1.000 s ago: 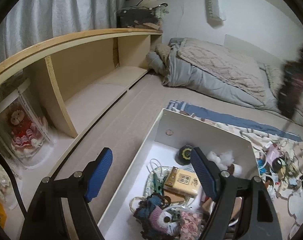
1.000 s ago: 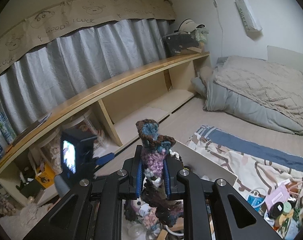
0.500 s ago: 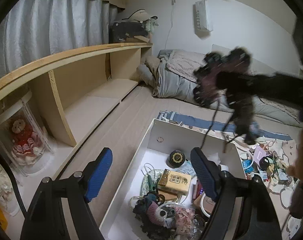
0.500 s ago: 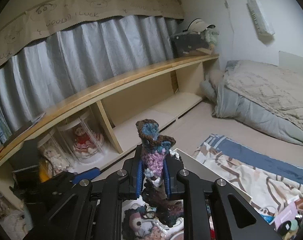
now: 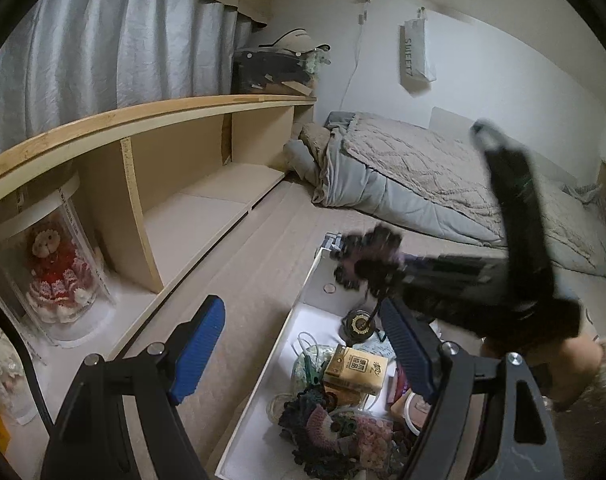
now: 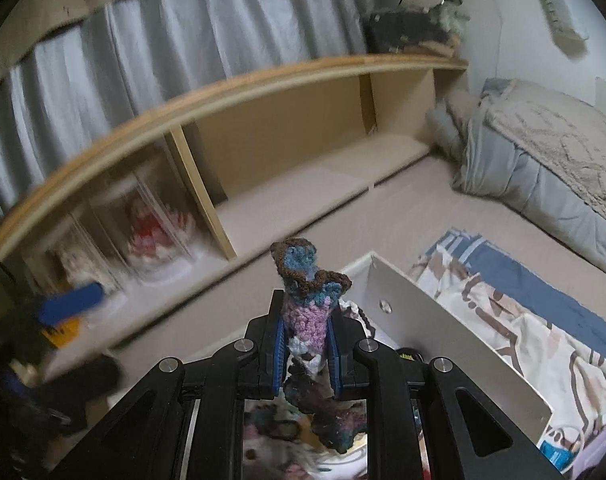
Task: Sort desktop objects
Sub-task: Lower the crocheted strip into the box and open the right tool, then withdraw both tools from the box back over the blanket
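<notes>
My right gripper (image 6: 305, 344) is shut on a crocheted piece (image 6: 307, 312) of brown, blue and purple yarn, whose tail hangs below the pads. In the left wrist view, blurred, the same right gripper (image 5: 387, 270) holds the crocheted piece (image 5: 367, 264) above the far end of a white box (image 5: 263, 376). The white box (image 6: 443, 332) holds a yellow packet (image 5: 359, 368), a round black tin (image 5: 359, 324) and more crochet pieces (image 5: 327, 428). My left gripper (image 5: 303, 344) is open over the box's near left side, with nothing between its fingers.
A long wooden shelf (image 5: 151, 120) runs along the left, with a doll in a clear case (image 5: 55, 272) underneath. Grey bedding (image 5: 423, 176) lies behind the box. A patterned cloth (image 6: 523, 320) lies to the right of the box. A person's hand (image 5: 575, 364) holds the right gripper.
My right gripper has swung left and down with the crocheted piece, from the right edge to above the box's far end. My left gripper has drawn back and risen slightly, still open.
</notes>
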Motion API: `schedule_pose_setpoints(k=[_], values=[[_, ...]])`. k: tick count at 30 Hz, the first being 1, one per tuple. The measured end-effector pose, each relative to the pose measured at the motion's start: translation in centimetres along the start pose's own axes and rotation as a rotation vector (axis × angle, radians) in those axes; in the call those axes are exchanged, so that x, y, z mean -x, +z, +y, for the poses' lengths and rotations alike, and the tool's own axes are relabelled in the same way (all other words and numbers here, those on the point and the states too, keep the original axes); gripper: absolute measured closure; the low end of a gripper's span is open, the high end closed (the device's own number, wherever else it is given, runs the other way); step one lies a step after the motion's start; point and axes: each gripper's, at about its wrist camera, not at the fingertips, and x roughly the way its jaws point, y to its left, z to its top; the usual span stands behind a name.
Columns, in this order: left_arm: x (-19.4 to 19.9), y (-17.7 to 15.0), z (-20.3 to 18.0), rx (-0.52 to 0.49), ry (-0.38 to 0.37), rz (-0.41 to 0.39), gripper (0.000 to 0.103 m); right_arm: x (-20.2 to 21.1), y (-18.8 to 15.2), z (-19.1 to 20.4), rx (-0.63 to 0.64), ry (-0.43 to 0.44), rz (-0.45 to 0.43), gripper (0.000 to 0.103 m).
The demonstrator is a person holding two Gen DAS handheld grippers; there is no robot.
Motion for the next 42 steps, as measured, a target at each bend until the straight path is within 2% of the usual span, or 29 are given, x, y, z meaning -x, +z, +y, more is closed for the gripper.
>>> schedule_pose_setpoints(k=[8,11,13,17,18,19,20,21,25,29,42], values=[[-0.4,-0.1,0.1,0.006,-0.007,0.009,0.022,-4.9,-1.1,-1.1,0.015,-0.048,0.144,0.085],[-0.5,-0.3,0.1,0.002,-0.010,0.016,0.022,-6.1,-1.1,-1.4,0.014,-0.057,0.171,0.085],[-0.6,-0.3,0.1,0.002,-0.006,0.018,0.022,-6.7,-1.1,-1.6,0.024,-0.088,0.178,0.085],[-0.8,-0.4,0.0,0.003,-0.011,0.026,0.022,-7.3,-0.9,-2.5,0.025,-0.208,0.177,0.084],[-0.9,-0.4,-0.1,0.002,-0.017,0.031,0.022,-7.2,-0.7,-2.9,0.011,-0.223,0.171,0.076],[-0.9,-0.4,-0.2,-0.001,-0.020,0.034,0.022,-7.0,-0.7,-3.2,-0.005,-0.224,0.162,0.038],[-1.0,-0.4,-0.3,-0.005,-0.024,0.036,0.022,-6.7,-0.6,-3.4,-0.019,-0.216,0.153,0.014],[-1.0,-0.5,-0.4,-0.012,-0.026,0.037,0.022,-6.4,-0.6,-3.5,-0.022,-0.207,0.146,0.000],[-0.9,-0.5,-0.9,-0.029,-0.031,0.036,0.022,-5.8,-0.9,-3.4,-0.001,-0.181,0.125,0.000],[-0.5,-0.4,-1.2,-0.032,-0.038,0.032,0.022,-4.7,-1.3,-3.9,-0.067,-0.126,0.092,0.000],[0.9,-0.1,-1.6,-0.021,-0.065,0.031,0.021,0.9,-1.8,-2.4,-0.061,-0.110,0.015,0.000]])
